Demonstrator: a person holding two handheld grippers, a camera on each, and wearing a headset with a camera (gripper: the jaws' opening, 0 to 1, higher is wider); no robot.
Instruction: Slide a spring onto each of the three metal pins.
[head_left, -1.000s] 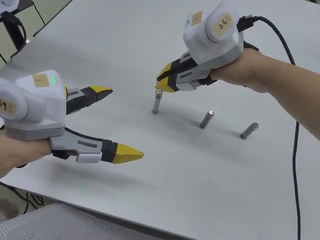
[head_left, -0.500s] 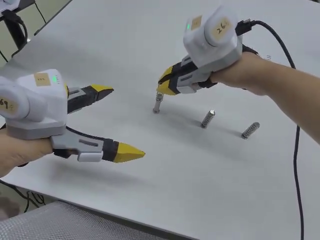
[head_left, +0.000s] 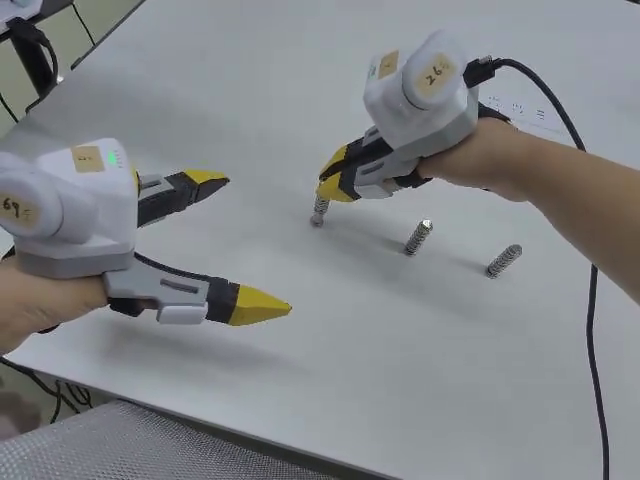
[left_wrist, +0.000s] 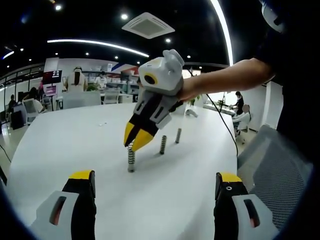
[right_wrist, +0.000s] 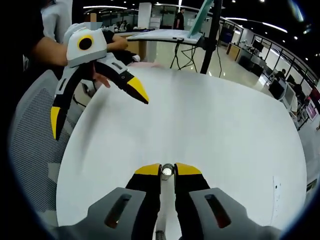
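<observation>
Three short metal pins stand on the white table (head_left: 400, 380), each wrapped by a spring: the left pin (head_left: 320, 211), the middle pin (head_left: 417, 237) and the right pin (head_left: 502, 260). My right gripper (head_left: 335, 187) is shut on the spring at the left pin's top; the pin's shiny end (right_wrist: 167, 170) shows between its yellow tips. In the left gripper view that pin (left_wrist: 131, 159) stands under the right gripper (left_wrist: 136, 140), with the other two pins (left_wrist: 162, 145) (left_wrist: 177, 135) behind. My left gripper (head_left: 235, 245) hovers wide open near the table's front left, holding nothing.
A black cable (head_left: 590, 330) trails from the right gripper across the table's right side. A grey mesh chair (head_left: 120, 450) sits below the table's front edge. In the right gripper view the open left gripper (right_wrist: 97, 112) hangs over the table's near corner.
The right gripper has come down along the left pin, and the spring now sits lower, covering the shaft that was bare before. The left gripper has held still.
</observation>
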